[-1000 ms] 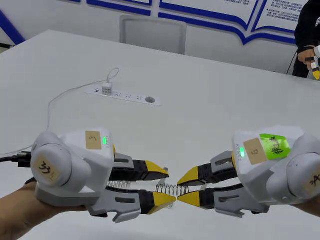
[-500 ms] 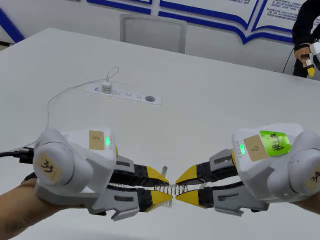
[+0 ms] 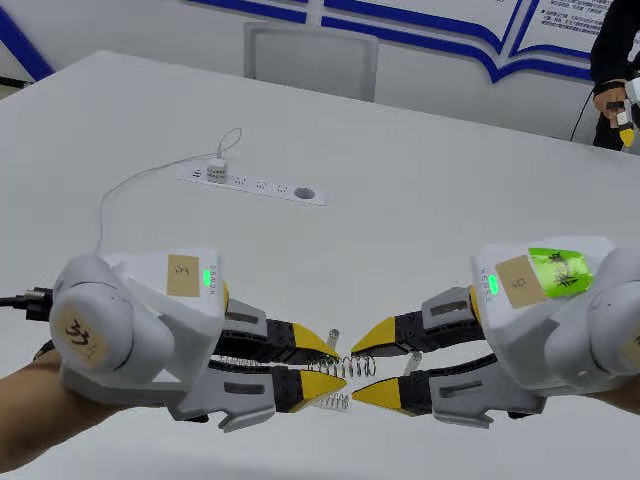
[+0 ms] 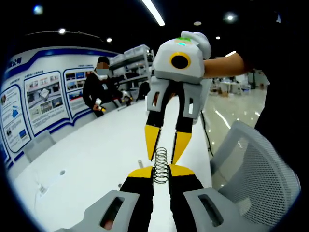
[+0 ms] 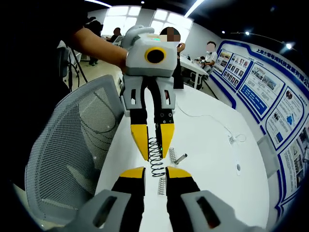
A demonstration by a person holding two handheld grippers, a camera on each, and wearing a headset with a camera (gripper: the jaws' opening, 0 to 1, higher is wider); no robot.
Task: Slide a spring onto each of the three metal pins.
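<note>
1. the room: a bright hall with blue-edged wall boards [image 3: 420,25] far beyond the spring. another person [image 3: 612,50] stands off past the table's far corner.
2. the table [image 3: 420,200]: wide, white and plain, lying under the spring. a power strip [image 3: 250,185] with its cable sits well beyond the spring, and a chair [image 3: 310,55] stands at the far edge.
3. the left gripper [image 3: 325,368] comes at the spring from the person's left and is clenched on that end of it. in the right gripper view a dark rod [image 5: 157,128] shows between its jaws behind the spring. it may be one of the metal pins, though i cannot be sure.
4. the right gripper [image 3: 358,372] faces it nose to nose, its jaws flanking the spring's other end. i cannot tell whether they pinch it or only bracket it.
5. the spring [image 3: 345,367] hangs above the table, its long axis running straight from one gripper to the other. both grippers are equally near, so i judge the push goes along that line toward the left gripper.
6. loose springs [image 5: 172,154] and a bare pin [image 5: 181,158] lie on the table just below and beside the spring, so the task looks early on.
</note>
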